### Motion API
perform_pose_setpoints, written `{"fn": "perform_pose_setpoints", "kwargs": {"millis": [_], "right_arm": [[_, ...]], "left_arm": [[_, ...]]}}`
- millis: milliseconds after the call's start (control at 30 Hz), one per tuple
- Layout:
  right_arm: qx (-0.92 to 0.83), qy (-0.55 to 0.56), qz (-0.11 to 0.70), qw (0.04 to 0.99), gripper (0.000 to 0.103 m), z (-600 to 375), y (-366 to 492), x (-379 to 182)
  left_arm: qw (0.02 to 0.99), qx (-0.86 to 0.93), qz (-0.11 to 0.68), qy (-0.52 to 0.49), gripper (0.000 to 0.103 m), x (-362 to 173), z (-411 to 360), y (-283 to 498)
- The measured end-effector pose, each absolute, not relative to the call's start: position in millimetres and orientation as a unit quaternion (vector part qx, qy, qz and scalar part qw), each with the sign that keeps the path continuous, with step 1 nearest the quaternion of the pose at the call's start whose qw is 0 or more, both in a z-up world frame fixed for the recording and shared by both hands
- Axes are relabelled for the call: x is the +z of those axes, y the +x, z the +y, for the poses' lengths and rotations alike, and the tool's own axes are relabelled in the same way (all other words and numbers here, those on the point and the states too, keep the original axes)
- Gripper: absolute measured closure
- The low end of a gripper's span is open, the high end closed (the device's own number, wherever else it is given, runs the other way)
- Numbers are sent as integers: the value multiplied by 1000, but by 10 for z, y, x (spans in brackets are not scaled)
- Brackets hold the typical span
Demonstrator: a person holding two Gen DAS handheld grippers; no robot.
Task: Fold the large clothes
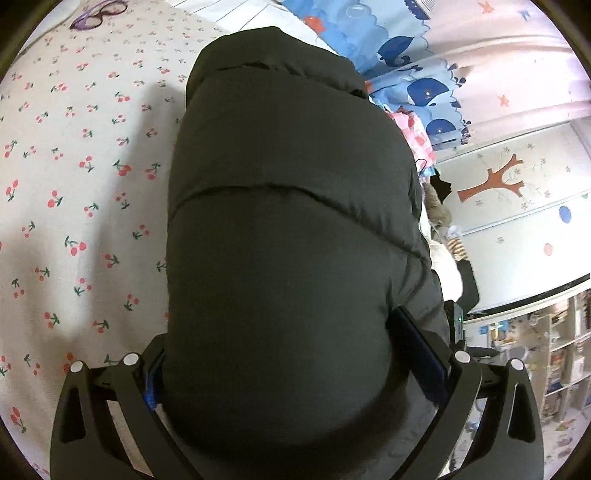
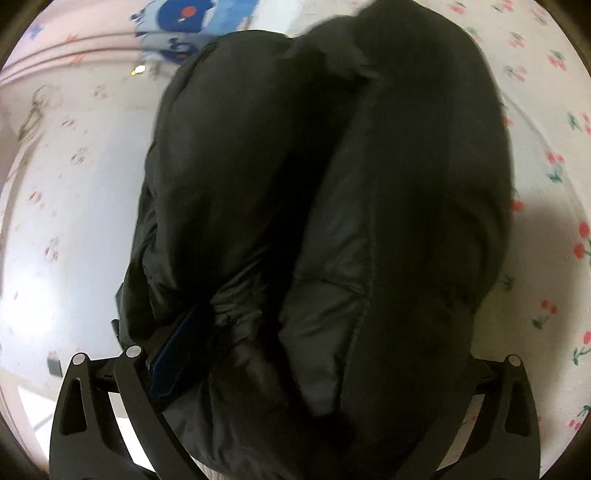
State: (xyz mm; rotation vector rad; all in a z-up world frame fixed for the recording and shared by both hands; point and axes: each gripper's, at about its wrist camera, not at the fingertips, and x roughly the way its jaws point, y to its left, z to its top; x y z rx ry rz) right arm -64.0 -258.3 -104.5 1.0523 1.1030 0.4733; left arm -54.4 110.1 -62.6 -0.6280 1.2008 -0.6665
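A black puffer jacket [image 1: 288, 229] fills the middle of the left wrist view, hanging over a cherry-print bed sheet [image 1: 74, 184]. My left gripper [image 1: 291, 354] is shut on a thick padded fold of it; the blue pads [image 1: 417, 343] press its sides. In the right wrist view the same jacket [image 2: 332, 221] is bunched into two bulging folds. My right gripper [image 2: 295, 354] is shut on it; one blue pad [image 2: 173, 350] shows at the left, the other is hidden under fabric.
Purple glasses [image 1: 98, 14] lie on the sheet at top left. A blue whale-print curtain [image 1: 413, 74], a wall with a tree decal [image 1: 495, 181], piled clothes [image 1: 439, 221] and shelves [image 1: 546, 362] are to the right.
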Motion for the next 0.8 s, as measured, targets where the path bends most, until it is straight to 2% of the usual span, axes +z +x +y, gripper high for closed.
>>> {"fn": "perform_pose_setpoints", "kwargs": {"millis": [133, 300, 467, 533, 667, 800], "right_arm": [[180, 494, 487, 698, 6, -2755, -707, -1110], [199, 492, 504, 681, 6, -2446, -563, -1232], [268, 534, 419, 684, 6, -2461, -510, -853], [286, 526, 396, 696, 6, -2525, -556, -660], [211, 413, 519, 718, 6, -2391, -496, -727], [145, 387, 496, 763, 6, -2580, -772, -546]], "left_arm": [[724, -282, 563, -282, 6, -722, 1152, -513], [716, -292, 570, -277, 6, -760, 1025, -493], [691, -365, 515, -351, 6, -551, 1129, -580], [672, -369, 527, -366, 6, -605, 1150, -594], [674, -318, 591, -309, 6, -836, 1067, -624], [723, -295, 559, -279, 6, -590, 1203, -700]]}}
